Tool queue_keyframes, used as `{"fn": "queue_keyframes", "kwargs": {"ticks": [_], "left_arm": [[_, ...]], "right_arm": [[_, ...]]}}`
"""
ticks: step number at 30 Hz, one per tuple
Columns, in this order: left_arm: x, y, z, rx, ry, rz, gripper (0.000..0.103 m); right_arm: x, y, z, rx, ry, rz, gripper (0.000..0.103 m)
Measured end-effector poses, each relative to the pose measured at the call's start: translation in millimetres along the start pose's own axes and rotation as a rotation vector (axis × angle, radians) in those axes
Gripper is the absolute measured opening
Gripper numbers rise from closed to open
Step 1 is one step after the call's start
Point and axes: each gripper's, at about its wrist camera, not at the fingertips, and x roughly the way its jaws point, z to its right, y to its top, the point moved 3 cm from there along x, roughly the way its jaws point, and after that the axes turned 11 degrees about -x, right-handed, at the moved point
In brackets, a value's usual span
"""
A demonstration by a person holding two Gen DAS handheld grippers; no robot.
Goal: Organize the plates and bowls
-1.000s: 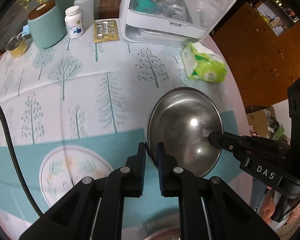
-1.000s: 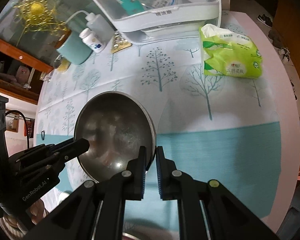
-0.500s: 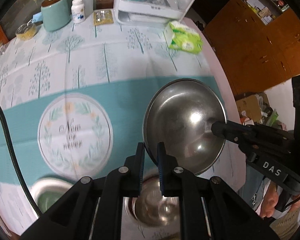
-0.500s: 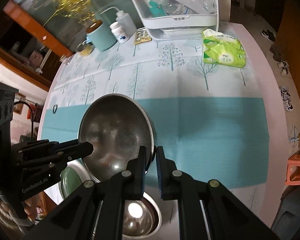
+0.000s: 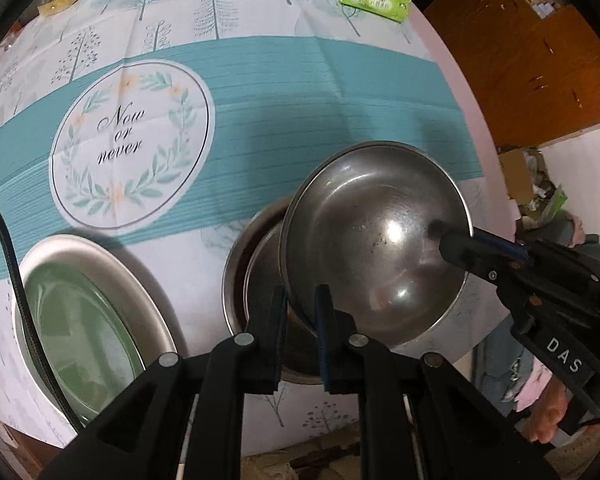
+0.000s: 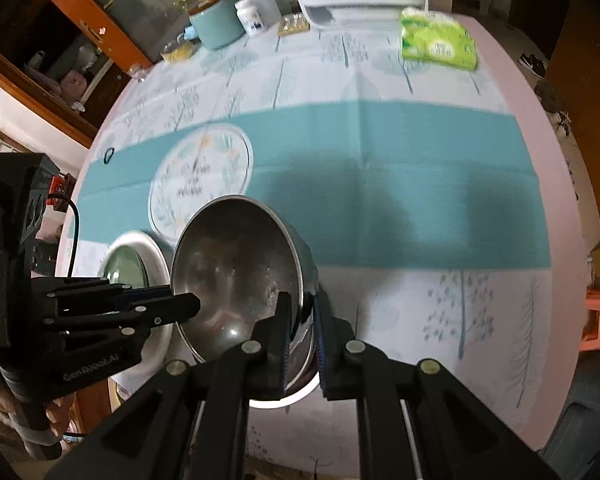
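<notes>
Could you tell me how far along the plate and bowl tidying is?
Done: a green plate sits in a metal dish. In hand: the left gripper, jaws opening, and right gripper hold a steel bowl by its rim over a second bowl. Left: nesting it.

"Now or never" in leaf ring on cloth (image 5: pixel 132 148). "DAS" on right hand-held gripper (image 5: pixel 446 246). "GenRobot.AI" on left hand-held gripper (image 6: pixel 192 306). Words on green tissue pack (image 6: pixel 438 40) too blurry to read.
</notes>
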Motion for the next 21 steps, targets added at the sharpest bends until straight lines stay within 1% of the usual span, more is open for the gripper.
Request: {"fn": "queue_keyframes", "kwargs": {"ticks": [3, 12, 17, 19, 21], "left_arm": [[2.9, -8.4, 2.1, 0.027, 0.035, 0.026, 0.013], [7.8, -13.3, 2.6, 0.040, 0.051, 0.026, 0.013], [14.2, -14.6, -0.8, 0.038, 0.058, 0.014, 0.014], [17.1, -13.7, -1.7, 0.032, 0.047, 0.004, 0.017], [15.4, -13.3, -1.8, 0.030, 0.039, 0.008, 0.027]], "right_arm": [[6.1, -10.9, -2.0, 0.012, 0.013, -0.008, 0.011], [17.2, -24.5, 0.2, 0.027, 0.038, -0.040, 0.011], [25.0, -27.6, -2.4, 0.020, 0.034, -0.059, 0.011], [27.1, -27.6, -2.9, 0.013, 0.032, -0.065, 0.012], [27.1, -28.1, -3.6, 0.016, 0.045, -0.066, 0.014]]}}
